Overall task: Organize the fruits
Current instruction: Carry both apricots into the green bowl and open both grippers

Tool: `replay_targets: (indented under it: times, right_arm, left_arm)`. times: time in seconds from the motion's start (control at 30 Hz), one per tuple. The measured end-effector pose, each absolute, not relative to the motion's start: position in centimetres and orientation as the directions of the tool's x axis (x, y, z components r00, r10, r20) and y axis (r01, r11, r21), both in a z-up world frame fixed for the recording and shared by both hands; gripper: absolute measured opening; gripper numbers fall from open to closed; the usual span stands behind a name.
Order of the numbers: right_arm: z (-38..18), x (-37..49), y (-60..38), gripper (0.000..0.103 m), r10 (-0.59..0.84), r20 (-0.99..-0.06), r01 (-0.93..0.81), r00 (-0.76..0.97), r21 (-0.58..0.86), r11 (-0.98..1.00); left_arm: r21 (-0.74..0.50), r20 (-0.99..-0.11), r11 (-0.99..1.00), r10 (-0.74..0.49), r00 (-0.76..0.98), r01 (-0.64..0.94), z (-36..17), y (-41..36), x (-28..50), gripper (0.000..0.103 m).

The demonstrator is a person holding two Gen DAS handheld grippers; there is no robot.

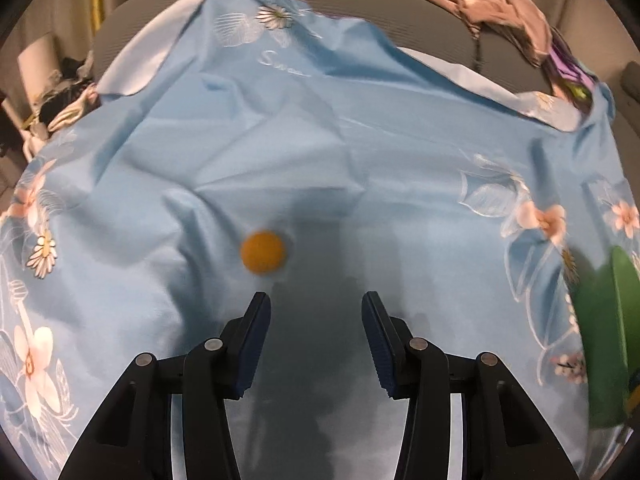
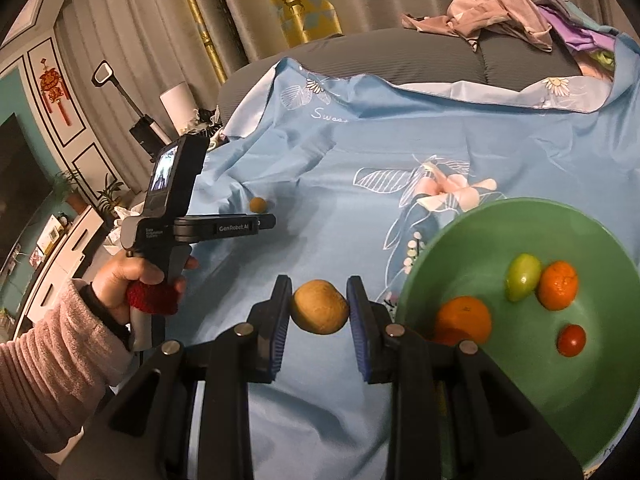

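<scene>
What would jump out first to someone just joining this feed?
Probably the green bowl at the right of the right wrist view, holding two oranges, a green fruit and a small red one. Just left of it, the right gripper is shut on a brownish-yellow fruit above the blue floral sheet. In the left wrist view, the open left gripper points toward a small round orange fruit lying alone on the sheet.
</scene>
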State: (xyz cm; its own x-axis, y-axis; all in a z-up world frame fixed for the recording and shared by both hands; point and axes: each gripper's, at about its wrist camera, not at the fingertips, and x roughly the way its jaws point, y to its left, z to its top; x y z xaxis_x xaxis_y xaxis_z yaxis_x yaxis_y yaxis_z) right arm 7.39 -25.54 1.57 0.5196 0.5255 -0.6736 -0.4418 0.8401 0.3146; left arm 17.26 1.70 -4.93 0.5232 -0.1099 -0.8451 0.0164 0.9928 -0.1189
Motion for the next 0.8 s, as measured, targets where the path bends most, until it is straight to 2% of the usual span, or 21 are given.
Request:
replay_targets:
  times: [0.43, 0.6, 0.8]
  right_arm:
    - [1.2, 8.2, -25.3, 0.029, 0.557, -0.660, -0.456, 0.504, 0.344, 0.821]
    - [1.1, 8.4, -25.3, 0.029, 0.558, -0.657, -0.455, 0.506, 0.347, 0.820]
    - [1.7, 8.0, -26.4, 0.029, 0.533, -0.655, -0.431, 0.535, 0.331, 0.839]
  left_arm:
    - [-0.069, -0.848, 0.996, -0.025, 0.530, -0.062, -6.1, 2.6, 20.3, 0.046]
    - [-0.027, -0.843, 0.998, 0.005, 0.538, -0.052, -6.3, 2.7, 20.6, 0.027]
    - [-0.045, -0.829, 0.999, -0.045, 0.557, 0.014, -4.4, 1.3, 19.3, 0.027]
